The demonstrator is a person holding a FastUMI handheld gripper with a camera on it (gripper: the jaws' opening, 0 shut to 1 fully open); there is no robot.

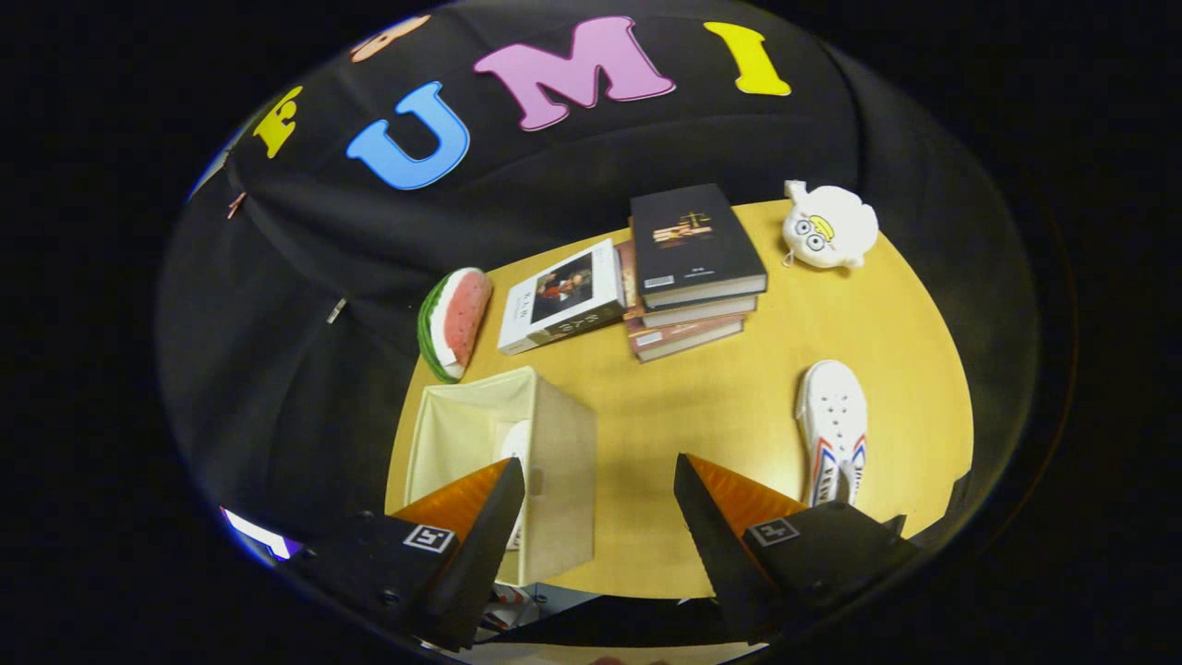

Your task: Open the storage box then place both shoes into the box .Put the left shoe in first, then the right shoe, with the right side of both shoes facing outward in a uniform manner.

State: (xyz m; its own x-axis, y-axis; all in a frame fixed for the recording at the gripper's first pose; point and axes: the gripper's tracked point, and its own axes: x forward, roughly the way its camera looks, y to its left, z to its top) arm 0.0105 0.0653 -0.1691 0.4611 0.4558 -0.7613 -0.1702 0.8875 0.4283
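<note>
1. My gripper (598,480) hangs above the table (702,406) with its fingers spread wide and nothing between them.
2. The box (517,462) sits just ahead of my left finger, open at the top. Something pale shows inside against its near wall; I judge it to be a shoe already placed, but I cannot tell for sure.
3. The shoe (833,429) lies on the table beside my right finger, well apart from the box, toe pointing away from me.
4. It looks like a light canvas sneaker: soft upper that will give under the pads, firmer rubber sole. Not fragile, unlikely to slip.
5. I would take it across the heel or mid-body, fingers pressing the two sides just above the sole, where it is stiffest.
6. The box looks like soft fabric, so a nudge could shift or buckle it.
7. Books (688,268), a melon slice (452,323) and a plush (829,226) lie beyond.
</note>
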